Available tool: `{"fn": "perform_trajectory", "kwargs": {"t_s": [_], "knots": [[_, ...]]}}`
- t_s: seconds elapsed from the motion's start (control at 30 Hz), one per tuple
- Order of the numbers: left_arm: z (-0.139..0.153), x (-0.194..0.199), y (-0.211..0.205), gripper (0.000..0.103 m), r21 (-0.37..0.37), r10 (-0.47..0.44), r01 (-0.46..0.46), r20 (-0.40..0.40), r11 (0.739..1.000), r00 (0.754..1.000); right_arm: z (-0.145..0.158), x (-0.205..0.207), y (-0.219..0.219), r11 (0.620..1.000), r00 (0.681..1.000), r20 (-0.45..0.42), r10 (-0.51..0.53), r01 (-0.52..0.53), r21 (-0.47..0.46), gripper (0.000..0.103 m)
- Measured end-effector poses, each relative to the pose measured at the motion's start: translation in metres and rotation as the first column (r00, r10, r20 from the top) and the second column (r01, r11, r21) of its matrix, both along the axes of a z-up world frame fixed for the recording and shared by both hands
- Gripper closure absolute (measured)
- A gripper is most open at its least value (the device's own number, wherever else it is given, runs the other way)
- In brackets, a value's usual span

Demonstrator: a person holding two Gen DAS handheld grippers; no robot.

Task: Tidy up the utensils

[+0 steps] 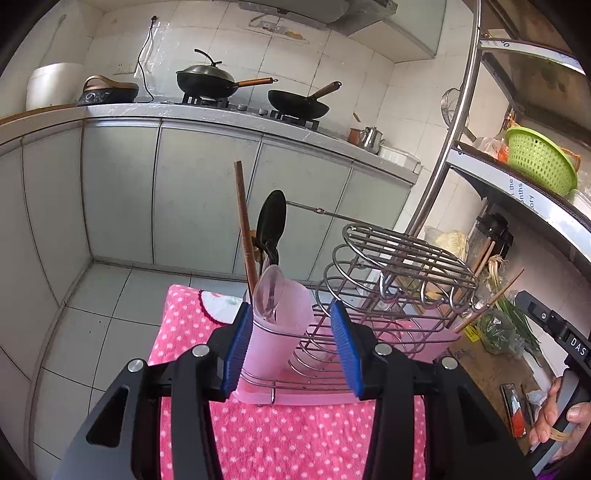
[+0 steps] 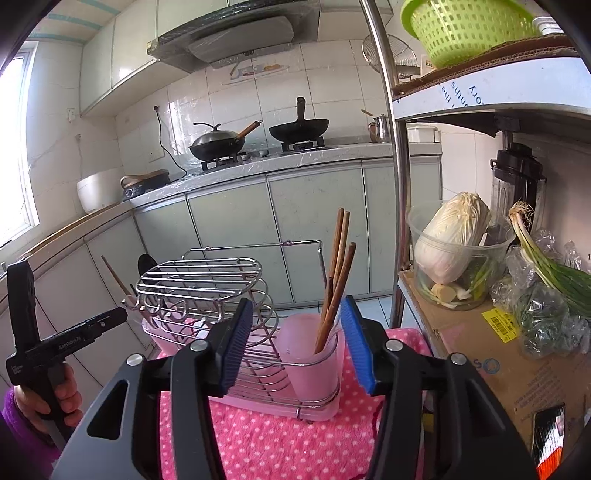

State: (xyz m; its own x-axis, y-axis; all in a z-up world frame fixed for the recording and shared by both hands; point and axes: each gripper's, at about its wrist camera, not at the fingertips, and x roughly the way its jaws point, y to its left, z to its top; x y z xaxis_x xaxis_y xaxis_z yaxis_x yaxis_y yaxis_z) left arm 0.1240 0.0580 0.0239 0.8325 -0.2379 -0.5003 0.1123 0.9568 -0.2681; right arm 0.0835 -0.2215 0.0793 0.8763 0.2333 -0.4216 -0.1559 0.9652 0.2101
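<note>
Left gripper (image 1: 293,345): jaws spread wide, nothing between the blue pads (image 1: 236,347), hovering just near of a pink frosted cup (image 1: 275,332) seated in the left end ring of a wire dish rack (image 1: 373,291). Contents of that cup: a brown chopstick (image 1: 245,236) standing nearly upright, a black spoon (image 1: 271,225) with bowl up, and a clear plastic spoon (image 1: 269,293) leaning at the rim. Rack placed on a pink tray, over a pink polka-dot towel (image 1: 295,435). Right gripper (image 2: 295,345): jaws likewise open and empty, aimed at a second pink cup (image 2: 314,363) held in the right end ring of the rack (image 2: 207,288). Contents of the second cup: a bundle of wooden chopsticks (image 2: 338,273) leaning to the right, tips down. Same towel (image 2: 277,443) under the tray. Visible at the right of the rack: a metal shelf post (image 2: 397,184), a clear tub holding a napa cabbage (image 2: 456,240), scallions (image 2: 546,266) on a cardboard box, and a green colander (image 2: 469,29) on the upper shelf. Far side: countertop with a lidded wok (image 2: 216,144) and an open wok (image 2: 299,129) on the stove.
</note>
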Motion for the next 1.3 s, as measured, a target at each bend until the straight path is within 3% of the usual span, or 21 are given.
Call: {"fn": "perform_trajectory", "kwargs": {"t_s": [0.23,0.33,0.47,0.6,0.83,1.3], "knots": [[-0.001,-0.022,-0.021,0.059,0.049,-0.04,0.042,-0.038,0.998,0.998,-0.006,-0.024,0.012,0.999,1.0,-0.007,0.021,-0.021,0.024,0.052],[-0.002,-0.033,-0.028,0.046,0.059,-0.04,0.042,-0.032,0.997,0.999,-0.012,-0.03,0.015,0.999,0.999,-0.028,0.032,-0.03,0.044,0.052],[-0.002,-0.046,-0.035,0.045,0.068,-0.035,0.037,-0.02,0.997,0.999,-0.021,-0.038,0.019,0.998,0.998,-0.055,0.029,-0.026,0.052,0.042],[0.0,-0.058,-0.04,0.045,0.074,-0.016,0.017,-0.007,0.997,1.0,-0.027,-0.046,0.023,0.998,0.997,-0.065,0.033,-0.03,0.046,0.039],[0.001,-0.077,-0.049,0.045,0.138,0.014,-0.017,0.017,0.99,1.0,-0.038,-0.055,0.034,0.999,0.996,-0.078,0.048,-0.047,0.019,0.038],[-0.002,-0.096,-0.06,0.045,0.175,0.014,-0.017,0.021,0.984,1.0,-0.043,-0.074,0.051,0.998,0.998,-0.051,0.049,-0.05,-0.028,0.037]]}}
